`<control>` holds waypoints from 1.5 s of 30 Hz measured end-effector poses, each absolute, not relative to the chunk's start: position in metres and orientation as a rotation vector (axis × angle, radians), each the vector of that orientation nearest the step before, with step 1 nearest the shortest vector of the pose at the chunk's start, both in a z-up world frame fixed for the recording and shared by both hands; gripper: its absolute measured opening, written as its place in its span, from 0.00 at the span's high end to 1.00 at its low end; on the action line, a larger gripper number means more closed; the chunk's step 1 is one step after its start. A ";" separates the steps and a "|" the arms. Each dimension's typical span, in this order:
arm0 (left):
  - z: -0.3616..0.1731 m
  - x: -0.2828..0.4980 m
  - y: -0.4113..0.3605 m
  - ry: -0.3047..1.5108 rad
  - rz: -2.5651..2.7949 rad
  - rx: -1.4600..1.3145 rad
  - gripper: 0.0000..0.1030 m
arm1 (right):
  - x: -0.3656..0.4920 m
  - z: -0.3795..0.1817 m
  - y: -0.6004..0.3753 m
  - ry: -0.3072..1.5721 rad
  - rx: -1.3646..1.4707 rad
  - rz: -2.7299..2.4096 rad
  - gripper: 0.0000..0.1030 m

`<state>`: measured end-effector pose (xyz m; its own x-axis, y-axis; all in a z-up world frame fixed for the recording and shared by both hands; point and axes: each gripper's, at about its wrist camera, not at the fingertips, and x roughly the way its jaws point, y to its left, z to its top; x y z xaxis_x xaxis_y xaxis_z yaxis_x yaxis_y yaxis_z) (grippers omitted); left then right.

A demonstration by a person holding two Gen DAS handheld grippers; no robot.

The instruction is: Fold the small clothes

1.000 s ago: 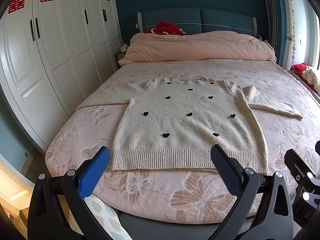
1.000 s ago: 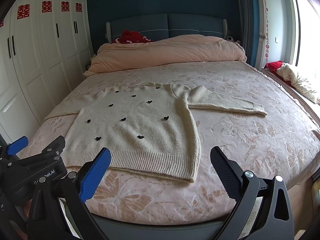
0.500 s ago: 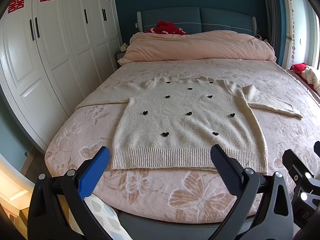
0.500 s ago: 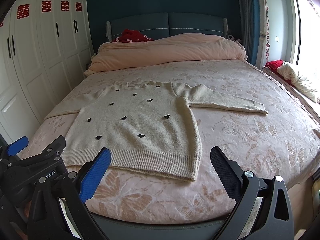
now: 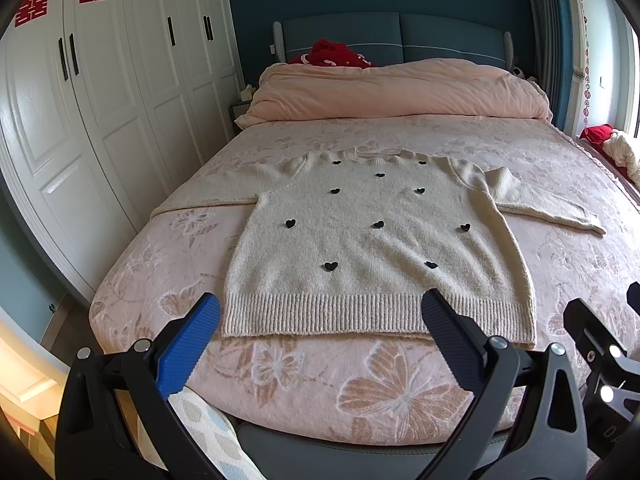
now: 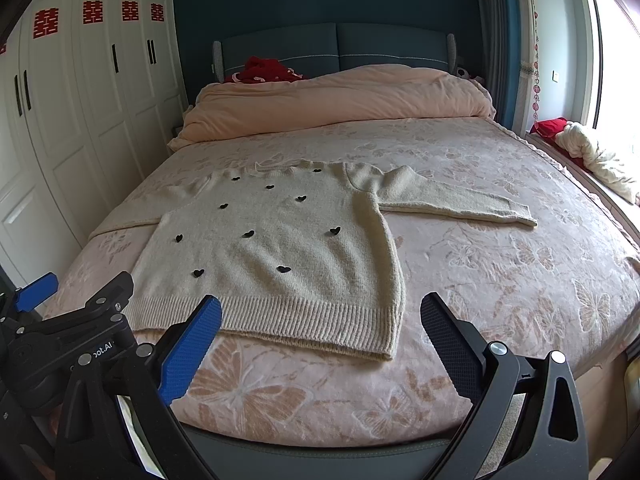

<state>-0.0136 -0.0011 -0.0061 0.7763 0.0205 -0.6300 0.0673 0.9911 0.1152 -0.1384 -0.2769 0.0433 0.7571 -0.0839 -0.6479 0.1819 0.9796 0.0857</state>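
A cream knit sweater (image 5: 372, 240) with small black hearts lies flat, front up, on the pink bed (image 5: 304, 384), both sleeves spread out, hem toward me. It also shows in the right wrist view (image 6: 280, 256). My left gripper (image 5: 320, 322) is open and empty, hovering just short of the hem near the bed's foot. My right gripper (image 6: 320, 320) is open and empty too, near the hem's right corner. The left gripper's body (image 6: 60, 344) shows at the lower left of the right wrist view.
A rolled pink duvet (image 5: 400, 88) lies across the head of the bed, with red cloth (image 5: 332, 54) behind it. White wardrobe doors (image 5: 100, 120) run along the left. A window bench with white cloth (image 6: 592, 156) is at the right.
Both views have shifted very slightly; the sweater sits a touch nearer and lower. Both grippers stay open and the sweater has not moved.
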 end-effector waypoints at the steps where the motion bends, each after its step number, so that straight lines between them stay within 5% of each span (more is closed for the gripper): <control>1: -0.007 -0.014 -0.001 0.682 -0.024 0.134 0.05 | -0.139 0.043 -0.277 0.697 0.147 -0.145 0.05; 17: -0.024 -0.008 -0.003 0.720 -0.029 0.138 0.05 | -0.133 0.025 -0.282 0.737 0.159 -0.143 0.05; 27: -0.071 0.039 -0.021 0.814 -0.042 0.139 0.05 | -0.088 -0.034 -0.326 0.871 0.217 -0.137 0.05; 40: -0.124 0.139 -0.024 0.933 -0.055 -0.094 0.05 | 0.058 -0.126 -0.659 0.812 0.819 -0.411 0.06; 45: -0.137 0.158 -0.026 0.927 -0.045 -0.064 0.05 | 0.078 -0.165 -0.730 0.712 1.055 -0.476 0.23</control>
<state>0.1575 -0.0265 -0.1366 0.5999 -0.0663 -0.7973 0.0107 0.9971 -0.0748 0.0776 -0.7297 -0.1653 0.6865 -0.0214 -0.7268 0.6636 0.4271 0.6142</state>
